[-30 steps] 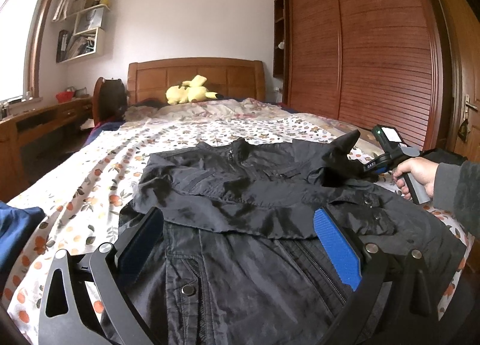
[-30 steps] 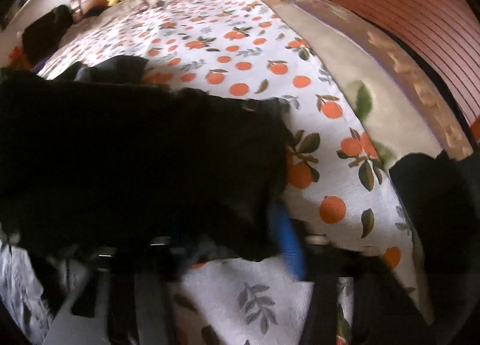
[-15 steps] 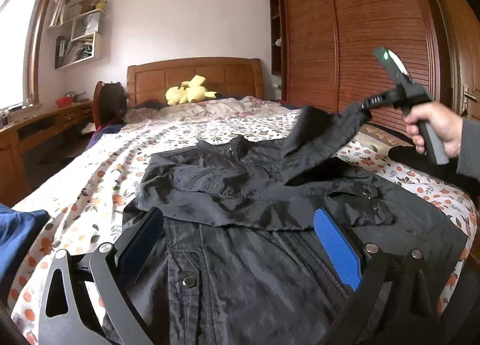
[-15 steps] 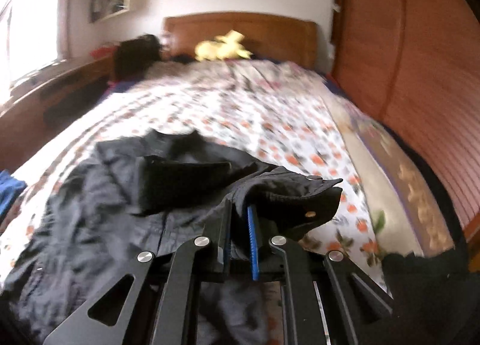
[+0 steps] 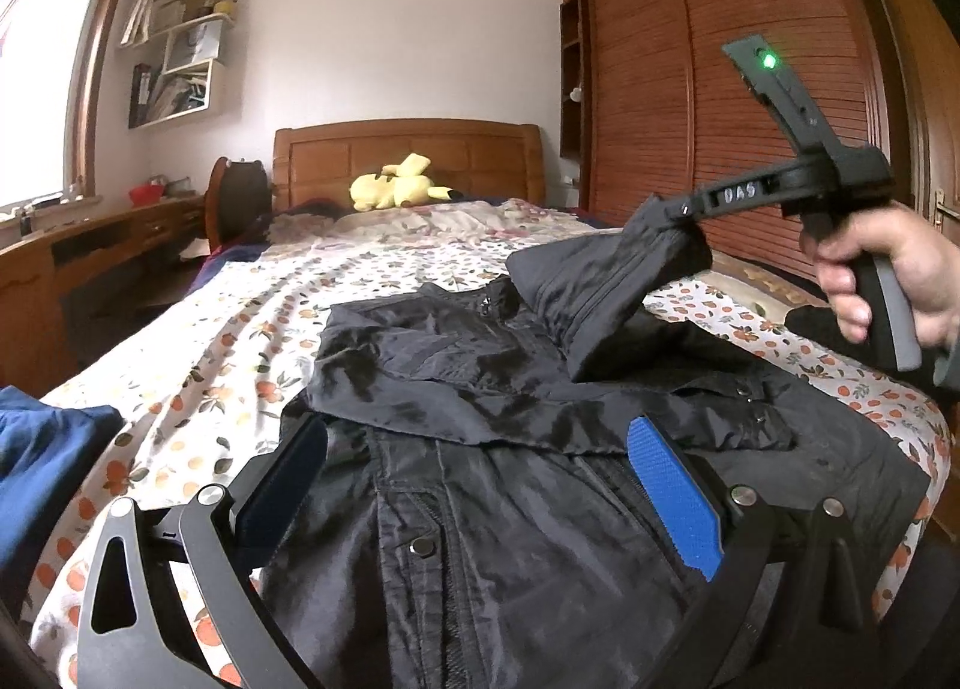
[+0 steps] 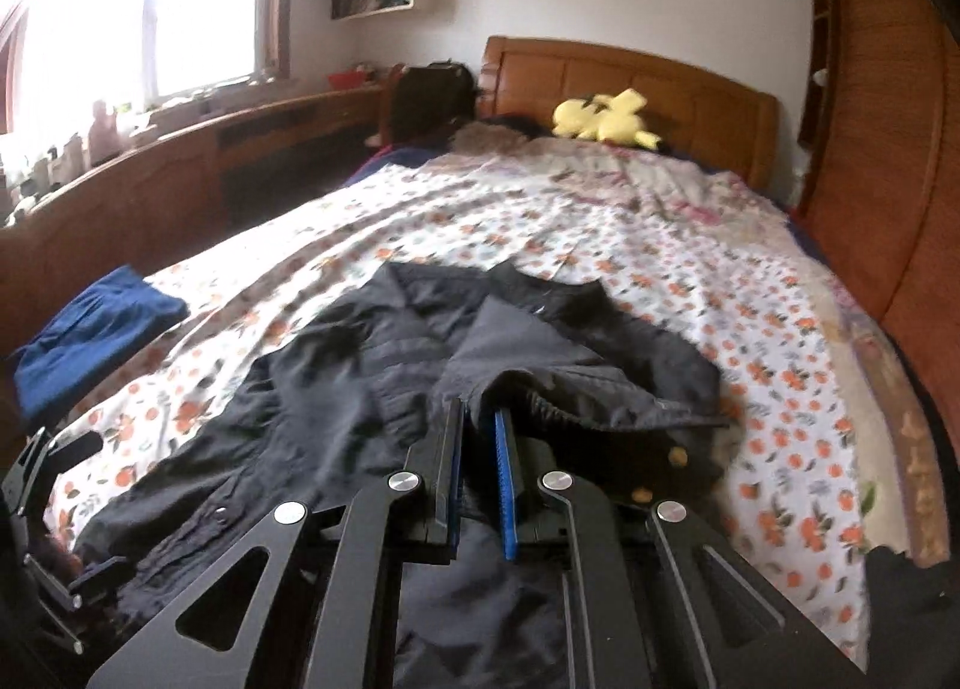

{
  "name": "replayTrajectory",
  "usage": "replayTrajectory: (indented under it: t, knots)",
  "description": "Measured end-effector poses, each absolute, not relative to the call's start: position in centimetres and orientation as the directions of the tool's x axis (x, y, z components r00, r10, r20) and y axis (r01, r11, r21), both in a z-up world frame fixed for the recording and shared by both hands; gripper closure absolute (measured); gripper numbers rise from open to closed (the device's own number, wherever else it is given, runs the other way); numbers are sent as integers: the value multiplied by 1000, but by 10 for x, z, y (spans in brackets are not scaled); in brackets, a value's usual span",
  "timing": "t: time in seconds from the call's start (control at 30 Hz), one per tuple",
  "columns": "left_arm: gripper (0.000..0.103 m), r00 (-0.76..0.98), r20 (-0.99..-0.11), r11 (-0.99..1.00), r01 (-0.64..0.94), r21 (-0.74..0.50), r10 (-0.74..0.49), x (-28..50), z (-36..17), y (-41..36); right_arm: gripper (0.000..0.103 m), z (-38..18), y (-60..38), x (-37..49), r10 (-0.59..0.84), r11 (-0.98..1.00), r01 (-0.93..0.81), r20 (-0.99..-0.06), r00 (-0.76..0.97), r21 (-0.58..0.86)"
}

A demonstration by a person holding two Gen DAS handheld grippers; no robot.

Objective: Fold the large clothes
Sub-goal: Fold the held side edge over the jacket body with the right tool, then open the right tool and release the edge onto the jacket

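A black jacket (image 5: 540,449) lies spread on a flower-print bed (image 5: 252,329). The right gripper (image 6: 480,437) pinches the cuff of one sleeve (image 5: 606,293) and holds it lifted over the jacket's chest. The left gripper (image 5: 480,485) hovers wide and empty above the jacket's front. The thin, slick-looking cuff (held only at its edge) could slip free, and the sleeve would then drop in a crooked heap.

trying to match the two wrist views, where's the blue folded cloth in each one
Left wrist view: the blue folded cloth lies at the far left edge, partly cut off, on the floral bedsheet.
Right wrist view: it lies left of centre, beside the black jacket.
Shared landmark: the yellow plush toy by the headboard.
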State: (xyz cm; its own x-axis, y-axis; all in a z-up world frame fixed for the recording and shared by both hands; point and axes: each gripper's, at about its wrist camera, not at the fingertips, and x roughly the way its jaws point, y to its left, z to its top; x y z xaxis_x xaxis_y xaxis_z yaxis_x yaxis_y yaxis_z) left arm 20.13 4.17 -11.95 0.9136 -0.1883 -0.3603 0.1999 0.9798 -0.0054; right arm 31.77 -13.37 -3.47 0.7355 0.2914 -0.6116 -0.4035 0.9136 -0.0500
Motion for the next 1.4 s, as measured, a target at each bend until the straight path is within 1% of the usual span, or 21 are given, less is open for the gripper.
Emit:
replayTrajectory:
  t: [0.27, 0.37, 0.4, 0.43, 0.47, 0.53, 0.63, 0.73, 0.97, 1.13, 1.2, 1.27, 1.4]
  knots:
    - [2, 912, -365, 980, 198, -11, -189, 200, -120, 45, 92, -91, -122, 307, 296, 913, -409, -704, 645, 9]
    - [2, 910, -368, 979, 203, -9, -192, 201, -120, 42, 91, -105, -124, 300, 294, 914, -404, -721, 628, 20]
    - [2, 909, -369, 979, 205, -7, -193, 201, -121, 41, 91, -109, -126, 296, 295, 916, -400, -721, 627, 27]
    - [2, 908, -371, 978, 208, -4, -194, 201, -121, 39, 88, -111, -128, 293, 296, 917, -398, -722, 625, 31]
    - [2, 907, -373, 978, 210, -1, -195, 202, -122, 38, 82, -113, -129, 291, 293, 918, -395, -722, 626, 30]
    - [2, 905, -379, 977, 214, 6, -196, 203, -124, 35, 75, -113, -134, 283, 286, 920, -392, -718, 634, 20]
    - [2, 902, -385, 976, 217, 13, -196, 204, -126, 30, 73, -114, -143, 273, 280, 922, -386, -710, 646, 13]
    - [2, 900, -390, 975, 220, 16, -197, 206, -128, 26, 67, -117, -152, 267, 261, 928, -374, -706, 658, -6]
    - [2, 891, -404, 969, 243, 33, -209, 211, -132, 7, 66, -134, -183, 259, 197, 946, -322, -709, 677, -45]
    - [2, 881, -420, 962, 267, 57, -219, 216, -137, -13, 65, -144, -202, 252, 178, 954, -297, -705, 687, -49]
    - [2, 874, -430, 958, 280, 62, -228, 219, -140, -22, 63, -146, -210, 249, 181, 956, -290, -700, 691, -39]
    - [2, 869, -438, 955, 289, 71, -230, 221, -142, -30, 55, -147, -218, 247, 182, 960, -277, -691, 700, -28]
    - [2, 859, -454, 946, 310, 97, -236, 225, -145, -47, 50, -150, -228, 243, 179, 964, -266, -677, 714, -26]
